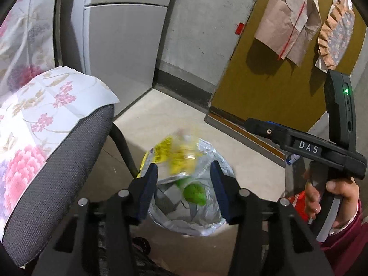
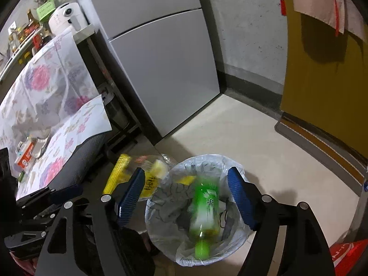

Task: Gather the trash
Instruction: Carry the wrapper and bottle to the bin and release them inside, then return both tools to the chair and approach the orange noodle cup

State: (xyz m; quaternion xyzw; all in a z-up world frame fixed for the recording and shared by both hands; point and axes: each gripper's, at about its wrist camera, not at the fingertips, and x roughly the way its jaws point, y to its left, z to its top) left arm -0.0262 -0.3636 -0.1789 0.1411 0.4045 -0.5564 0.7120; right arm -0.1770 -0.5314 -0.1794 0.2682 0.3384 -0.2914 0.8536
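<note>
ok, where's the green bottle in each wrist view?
Left wrist: green bottle sits low centre, inside the lined trash bin, mostly hidden under the yellow wrapper.
Right wrist: green bottle is low centre, blurred, cap end down in the bin, between the open tongs.
Shared landmark: the grey fridge behind the bin.

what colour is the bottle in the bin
Bright green bottle with a white flower print, blurred; clearest in the right wrist view.

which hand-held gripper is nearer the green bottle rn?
Right. The right hand-held gripper is open directly over the bin, with the blurred green bottle between its fingers. The left hand-held gripper is open nearer the yellow wrapper.
</note>
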